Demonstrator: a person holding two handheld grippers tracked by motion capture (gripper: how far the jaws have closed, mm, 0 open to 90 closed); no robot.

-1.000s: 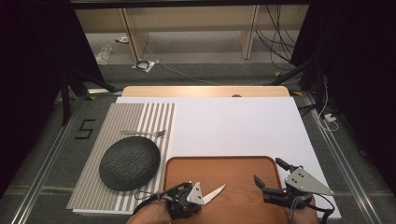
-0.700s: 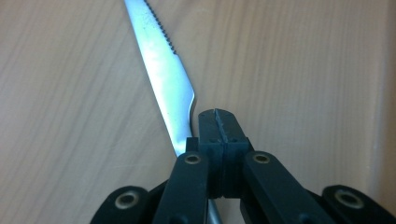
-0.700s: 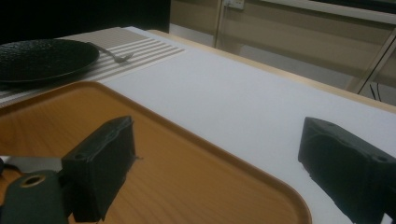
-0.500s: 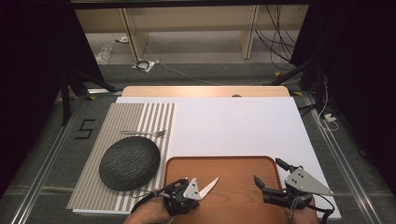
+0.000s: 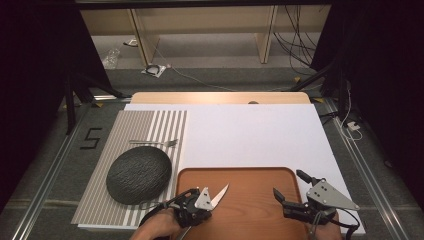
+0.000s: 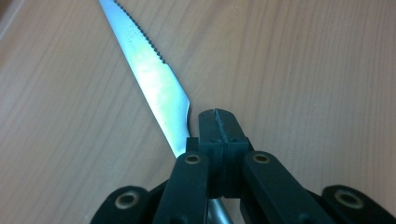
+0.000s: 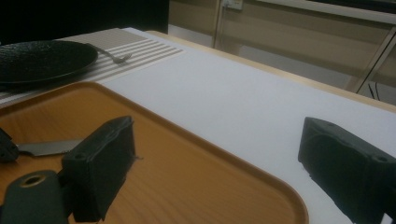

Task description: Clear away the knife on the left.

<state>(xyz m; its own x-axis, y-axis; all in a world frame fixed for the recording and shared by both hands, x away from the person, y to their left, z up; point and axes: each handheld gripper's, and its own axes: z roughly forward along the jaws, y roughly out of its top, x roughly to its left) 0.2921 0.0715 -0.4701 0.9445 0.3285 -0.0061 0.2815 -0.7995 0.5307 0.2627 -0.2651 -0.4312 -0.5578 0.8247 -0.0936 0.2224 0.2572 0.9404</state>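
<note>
The left gripper (image 5: 204, 200) sits over the near left part of the wooden tray (image 5: 250, 175), its jaws clamped together on the handle end of a serrated table knife (image 5: 220, 194). In the left gripper view the two black jaws meet tip to tip, and the knife (image 6: 149, 70) runs out from beside them, its blade slanting away over the wood grain with the toothed edge on the right (the handle itself is mostly hidden under the gripper). From above, the blade points toward the far right, over the tray's floor; whether it rests on the wood or is held just clear of it cannot be told.

The right gripper (image 5: 292, 192) hovers over the tray's near right corner, its jaws spread wide apart with nothing between them. In its own view the right gripper (image 7: 219, 163) frames the tray's raised rim (image 7: 201, 140) and the white surface (image 7: 243, 93) beyond.

To the left of the tray, a dark textured plate (image 5: 138, 174) lies on a striped placemat (image 5: 150, 125), with a fork (image 5: 155, 143) just beyond the plate.
</note>
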